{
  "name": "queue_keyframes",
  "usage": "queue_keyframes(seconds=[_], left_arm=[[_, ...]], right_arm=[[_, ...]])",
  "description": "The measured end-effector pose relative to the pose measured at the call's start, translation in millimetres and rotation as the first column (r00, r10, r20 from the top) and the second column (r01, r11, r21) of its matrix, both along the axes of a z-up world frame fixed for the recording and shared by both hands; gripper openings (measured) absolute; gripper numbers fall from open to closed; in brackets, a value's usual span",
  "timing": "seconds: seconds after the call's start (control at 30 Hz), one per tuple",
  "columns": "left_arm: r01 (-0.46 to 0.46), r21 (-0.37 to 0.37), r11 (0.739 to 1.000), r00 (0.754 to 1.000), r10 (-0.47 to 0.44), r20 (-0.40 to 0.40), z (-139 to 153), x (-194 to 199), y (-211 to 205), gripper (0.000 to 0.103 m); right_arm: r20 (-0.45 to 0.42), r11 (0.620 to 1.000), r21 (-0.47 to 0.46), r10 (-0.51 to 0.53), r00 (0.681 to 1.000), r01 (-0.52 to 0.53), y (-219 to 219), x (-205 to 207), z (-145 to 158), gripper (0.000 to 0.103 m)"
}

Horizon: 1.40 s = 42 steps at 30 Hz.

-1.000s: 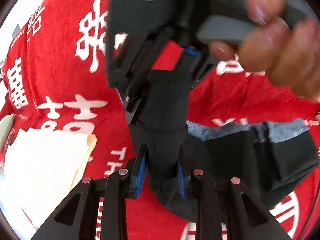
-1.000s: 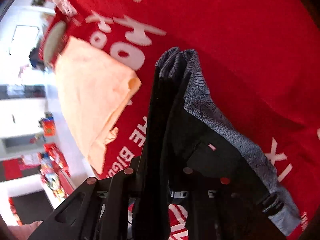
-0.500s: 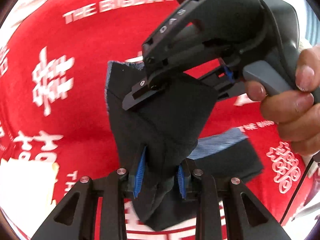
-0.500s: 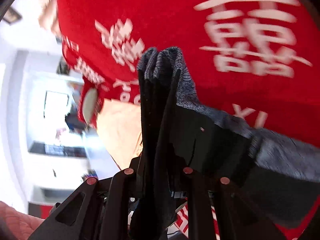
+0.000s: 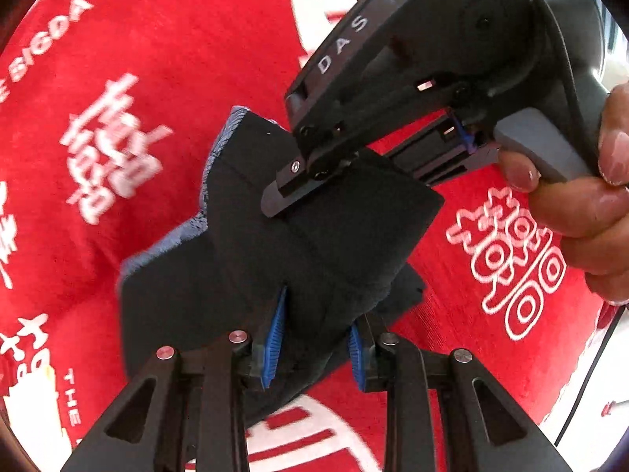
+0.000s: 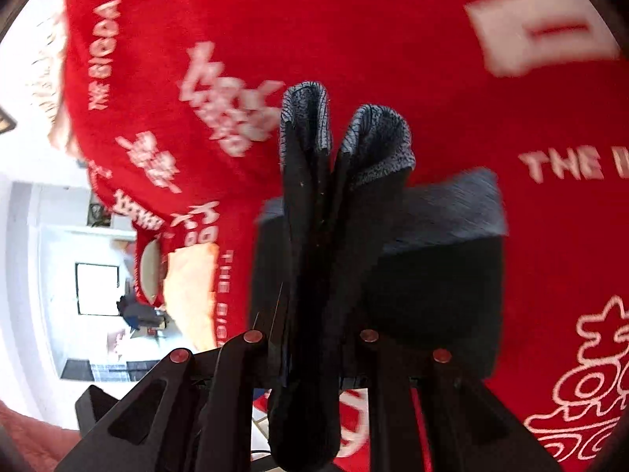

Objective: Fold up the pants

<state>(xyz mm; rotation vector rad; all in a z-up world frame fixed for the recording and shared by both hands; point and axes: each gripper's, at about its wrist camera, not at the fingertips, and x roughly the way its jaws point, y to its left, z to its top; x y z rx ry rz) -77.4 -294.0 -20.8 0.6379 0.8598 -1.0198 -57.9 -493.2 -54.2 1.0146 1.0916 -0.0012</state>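
Note:
The black pants [image 5: 322, 236], grey on the inside, hang in a folded bundle above the red tablecloth [image 5: 177, 59]. My left gripper [image 5: 314, 340] is shut on one thick fold, its blue pads [image 5: 275, 334] pressing both sides. My right gripper [image 5: 289, 190], held by a hand [image 5: 582, 204], reaches in from the upper right and clamps the far edge of the same bundle. In the right wrist view my right gripper [image 6: 310, 338] is shut on several layers of the pants [image 6: 432, 275], whose grey folded ends stick up ahead of it.
The red tablecloth [image 6: 393, 31] carries white lettering and characters. A peach cloth [image 6: 192, 287] lies near the table's edge, with a white room beyond it. A sliver of the peach cloth [image 5: 23, 409] shows at the lower left of the left wrist view.
Both grippers have swung across the table and rolled, carrying the pants with them. The peach cloth has slid almost out of the left wrist view. Neither grip has changed.

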Motion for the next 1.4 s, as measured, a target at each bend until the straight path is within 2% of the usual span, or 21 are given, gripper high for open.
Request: queue_keyframes(seconds=[0.07,0.23,0.27,0.3,0.33,0.37,0.47,0.6,0.7,0.73,0.77,0.83,0.9,0.97,1.0,1.03,1.1,1.13,1.17,1.23,1.4], left_arm=[[0.008,0.039,0.999,1.000,-0.008,-0.006,-17.1,-6.5,-10.4,0.029],[0.045,0.111,0.993,0.998,-0.050,0.042,-40.6,-25.5,-21.5,0.029],[0.049,0.120,0.992,0.997,-0.056,0.049,-41.3,-27.6,-21.7,0.034],[0.056,0.130,0.990,0.997,-0.063,0.049,-40.0,-28.8,-20.6,0.038],[0.058,0.130,0.990,0.997,-0.063,0.035,-37.9,-28.7,-18.6,0.050],[0.051,0.128,0.990,0.998,-0.054,0.016,-33.1,-26.7,-14.8,0.055],[0.025,0.123,0.992,0.999,-0.021,-0.034,-14.9,-13.8,3.0,0.055],[-0.092,0.064,0.994,0.996,0.093,-0.003,18.9,28.2,31.9,0.055],[-0.250,0.056,0.967,0.968,0.248,0.032,26.9,88.9,44.7,0.055],[-0.302,0.066,0.951,0.953,0.300,0.039,22.1,108.3,48.4,0.055],[-0.385,0.079,0.920,0.923,0.383,0.041,15.5,138.5,52.1,0.055],[-0.469,0.093,0.878,0.882,0.471,-0.002,0.9,176.0,56.7,0.055],[-0.527,0.170,0.833,0.837,0.543,-0.067,-30.0,210.0,59.7,0.055],[-0.539,0.225,0.812,0.818,0.568,-0.091,-52.9,221.3,60.6,0.055],[-0.536,0.261,0.803,0.815,0.573,-0.086,-66.1,221.5,60.6,0.055],[-0.529,0.269,0.805,0.820,0.566,-0.081,-71.1,219.5,60.6,0.055],[-0.515,0.259,0.817,0.842,0.539,-0.025,-72.7,209.0,59.6,0.055],[-0.506,0.257,0.824,0.852,0.524,-0.003,-71.8,204.4,59.1,0.055],[-0.502,0.257,0.826,0.855,0.519,0.003,-71.4,202.7,58.0,0.055],[-0.503,0.256,0.825,0.853,0.521,-0.004,-72.5,201.6,58.4,0.055],[-0.517,0.245,0.820,0.845,0.534,-0.002,-69.9,200.2,60.6,0.055]], right_arm=[[-0.032,1.000,0.006,-0.026,0.999,0.026,-11.6,-12.6,-25.6,0.017],[-0.071,0.997,0.031,-0.074,0.995,0.076,-25.3,-34.4,-63.4,0.020],[-0.069,0.996,0.042,-0.080,0.994,0.083,-26.6,-37.7,-69.0,0.020],[-0.066,0.994,0.054,-0.087,0.994,0.091,-27.2,-39.4,-70.8,0.021],[-0.062,0.994,0.057,-0.093,0.994,0.097,-27.2,-39.3,-70.9,0.021],[-0.061,0.994,0.048,-0.093,0.994,0.096,-27.0,-38.7,-69.6,0.021],[-0.063,0.996,0.021,-0.083,0.995,0.085,-25.4,-35.0,-67.7,0.022],[-0.066,0.997,-0.012,-0.081,0.995,0.080,-21.3,-35.2,-67.7,0.022],[-0.061,0.996,-0.044,-0.083,0.995,0.080,-16.0,-38.9,-68.1,0.021],[-0.058,0.995,-0.046,-0.089,0.994,0.087,-15.5,-39.5,-68.6,0.021],[-0.057,0.994,-0.048,-0.097,0.994,0.095,-15.2,-40.3,-69.2,0.021],[-0.057,0.993,-0.058,-0.107,0.993,0.103,-15.0,-42.7,-69.1,0.021],[-0.060,0.992,-0.078,-0.102,0.993,0.097,-13.6,-43.8,-66.5,0.021],[-0.065,0.991,-0.098,-0.095,0.993,0.088,-12.8,-47.3,-63.7,0.021],[-0.070,0.991,-0.103,-0.094,0.993,0.086,-11.9,-46.7,-62.9,0.021],[-0.076,0.990,-0.109,-0.093,0.993,0.085,-10.9,-46.5,-61.7,0.022],[-0.095,0.988,-0.124,-0.098,0.991,0.086,-8.0,-43.8,-57.2,0.023],[-0.108,0.987,-0.137,-0.103,0.989,0.088,-6.2,-41.0,-53.8,0.027],[-0.124,0.983,-0.161,-0.110,0.986,0.090,-4.4,-38.7,-48.5,0.028],[-0.155,0.968,-0.233,-0.131,0.979,0.093,-2.5,-37.3,-35.4,0.031],[-0.095,0.935,-0.332,-0.166,0.981,0.126,-7.4,-28.4,3.8,0.031]])
